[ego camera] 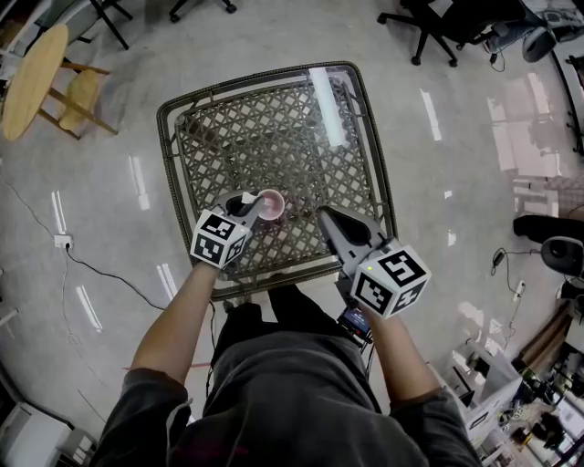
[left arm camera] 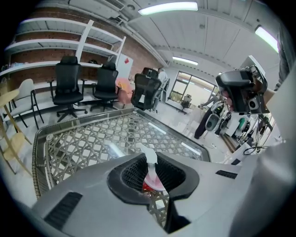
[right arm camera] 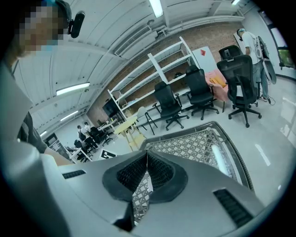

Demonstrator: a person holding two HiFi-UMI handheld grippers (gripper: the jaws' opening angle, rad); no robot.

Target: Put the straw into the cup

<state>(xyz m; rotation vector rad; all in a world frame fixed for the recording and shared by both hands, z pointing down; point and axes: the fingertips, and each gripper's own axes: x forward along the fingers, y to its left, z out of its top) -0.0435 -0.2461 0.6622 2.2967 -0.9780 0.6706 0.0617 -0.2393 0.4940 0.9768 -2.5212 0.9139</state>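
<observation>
A small pink cup [ego camera: 272, 205] stands near the front edge of the lattice table [ego camera: 274, 128]. My left gripper [ego camera: 250, 204] sits right beside the cup on its left. In the left gripper view a whitish straw [left arm camera: 150, 162] stands upright between the jaw tips. Its lower end goes into the pink cup [left arm camera: 155, 184] just below, and its bent top pokes above the jaws. The left gripper [left arm camera: 151, 167] is shut on the straw. My right gripper [ego camera: 322, 215] hovers over the table's front right part, shut, with nothing between its pads [right arm camera: 147, 163].
The table has a raised wicker rim [ego camera: 170, 137] and a glass top. A round wooden table [ego camera: 33, 78] and a stool stand on the floor at far left. Office chairs [ego camera: 438, 23] stand beyond the table. A cable and socket [ego camera: 62, 241] lie on the floor.
</observation>
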